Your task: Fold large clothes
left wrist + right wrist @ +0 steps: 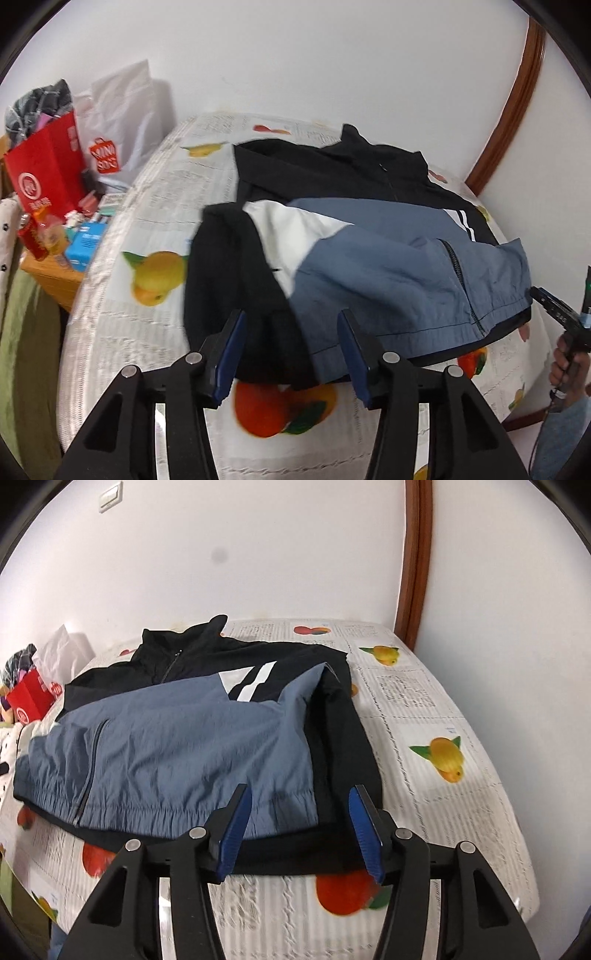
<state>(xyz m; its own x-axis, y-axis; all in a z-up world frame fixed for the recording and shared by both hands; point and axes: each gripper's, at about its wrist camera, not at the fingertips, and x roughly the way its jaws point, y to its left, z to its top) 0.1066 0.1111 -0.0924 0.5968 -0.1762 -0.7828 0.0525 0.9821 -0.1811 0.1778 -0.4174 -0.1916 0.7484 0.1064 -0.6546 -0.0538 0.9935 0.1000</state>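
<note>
a home bedroom: fruit-print bed cover (424, 716), cluttered bedside stand (51, 280), shopping bags (48, 173).

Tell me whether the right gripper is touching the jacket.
Apart. The right wrist view shows the right gripper open above the jacket hem, neither blue pad pressing the cloth.

Jacket (177, 746): slate-blue body panel, black collar and sleeves, white patch with 2 white diagonal stripes at 12 o'clock of the blue. Bed cover (413, 709): white-grey ribbed newsprint-like pattern with yellow, orange and red fruit prints, green leaves. Gripper pads (234, 830) blue on black arms. At 9 o'clock in the left view: red bag (48, 177), white bag (122, 122) with orange-red logo. Wall white, door trim (415, 554) brown.
</note>
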